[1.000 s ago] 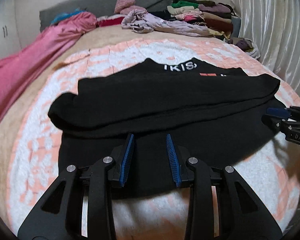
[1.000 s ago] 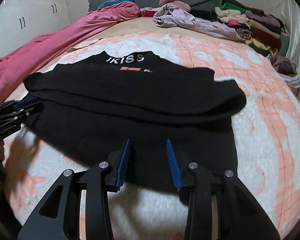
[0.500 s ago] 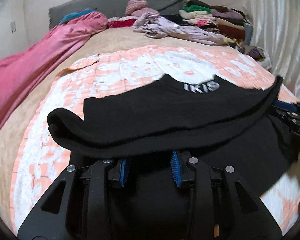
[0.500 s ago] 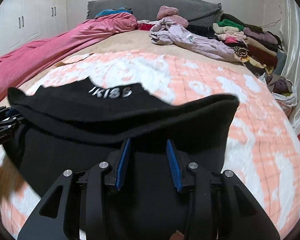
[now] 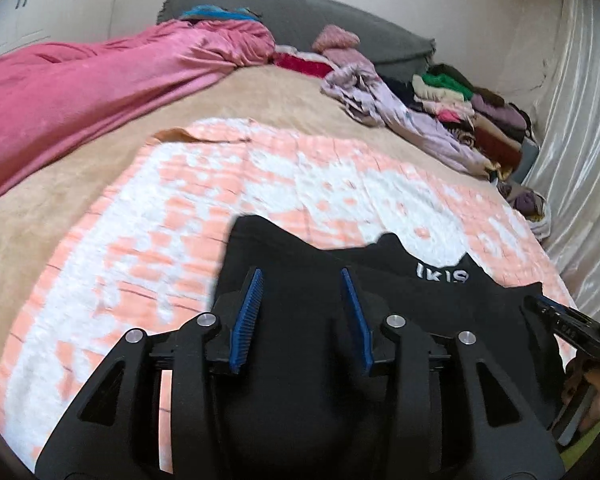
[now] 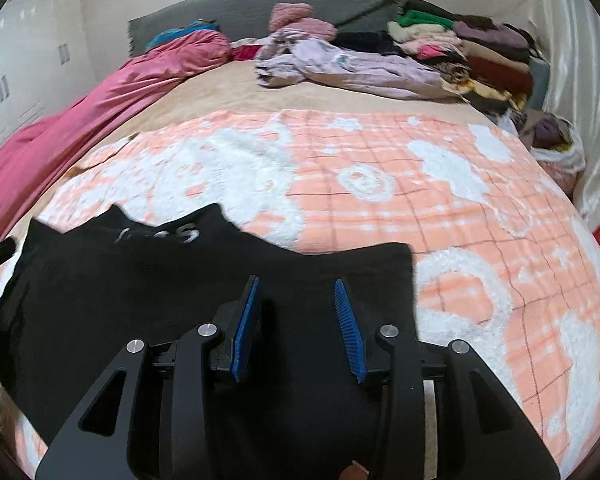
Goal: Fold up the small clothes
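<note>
Black top [image 5: 324, 360] fills lower centre of both views, on the peach/white blanket [image 5: 148, 240] on the bed. Neck print sits at its upper edge, so prob folded hem-up. My left gripper [image 5: 300, 316] and right gripper [image 6: 296, 320]: jaws apart on both, pads over the cloth w/ nothing pinched, one per side so the fold stays square. Cloth contact underneath: can't tell. Folded stack [image 6: 472, 44] is upper right.
</note>
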A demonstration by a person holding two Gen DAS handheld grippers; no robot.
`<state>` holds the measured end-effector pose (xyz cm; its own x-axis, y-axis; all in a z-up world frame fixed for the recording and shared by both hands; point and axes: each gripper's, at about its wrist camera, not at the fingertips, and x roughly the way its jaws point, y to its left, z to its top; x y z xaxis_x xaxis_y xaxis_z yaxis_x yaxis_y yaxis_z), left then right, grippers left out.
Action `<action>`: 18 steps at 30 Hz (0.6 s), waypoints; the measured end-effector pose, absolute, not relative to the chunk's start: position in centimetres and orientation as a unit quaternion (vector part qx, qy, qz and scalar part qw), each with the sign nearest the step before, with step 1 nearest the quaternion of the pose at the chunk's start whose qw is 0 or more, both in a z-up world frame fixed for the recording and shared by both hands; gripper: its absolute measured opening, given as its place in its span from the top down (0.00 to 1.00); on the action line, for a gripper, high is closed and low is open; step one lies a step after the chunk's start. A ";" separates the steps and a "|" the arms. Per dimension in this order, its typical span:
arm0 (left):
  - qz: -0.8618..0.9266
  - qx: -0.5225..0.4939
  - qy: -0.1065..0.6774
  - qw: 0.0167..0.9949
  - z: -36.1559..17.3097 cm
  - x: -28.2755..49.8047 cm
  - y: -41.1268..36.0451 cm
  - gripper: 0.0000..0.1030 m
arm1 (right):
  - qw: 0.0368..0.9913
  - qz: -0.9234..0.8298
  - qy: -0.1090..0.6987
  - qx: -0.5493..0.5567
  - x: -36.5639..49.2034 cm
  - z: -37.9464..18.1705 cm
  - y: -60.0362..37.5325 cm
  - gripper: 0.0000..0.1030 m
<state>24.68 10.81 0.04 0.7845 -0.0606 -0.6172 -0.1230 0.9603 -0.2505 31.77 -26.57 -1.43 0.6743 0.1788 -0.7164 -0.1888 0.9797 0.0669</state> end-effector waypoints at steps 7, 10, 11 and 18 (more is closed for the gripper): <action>0.038 -0.170 0.353 0.919 -1.3 25.0 14.6 0.62 | 0.923 0.086 0.373 0.038 30.4 -0.3 -28.9 0.53; 0.030 -0.187 0.368 0.911 -2.0 25.4 15.2 0.61 | 0.925 0.085 0.368 0.035 30.1 0.6 -29.8 0.48; 0.024 -0.188 0.371 0.909 -2.0 25.4 15.1 0.59 | 0.926 0.083 0.368 0.032 30.2 0.8 -30.0 0.48; -0.009 -0.185 0.395 0.900 -3.1 26.0 13.9 0.55 | 0.911 0.077 0.405 0.006 32.9 -0.4 -30.6 0.48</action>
<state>25.99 13.87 -3.15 0.6883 -0.1625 -0.7070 -0.1302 0.9311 -0.3408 32.94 -30.59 -0.40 0.6598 0.1447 -0.7374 -0.1356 0.9881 0.0725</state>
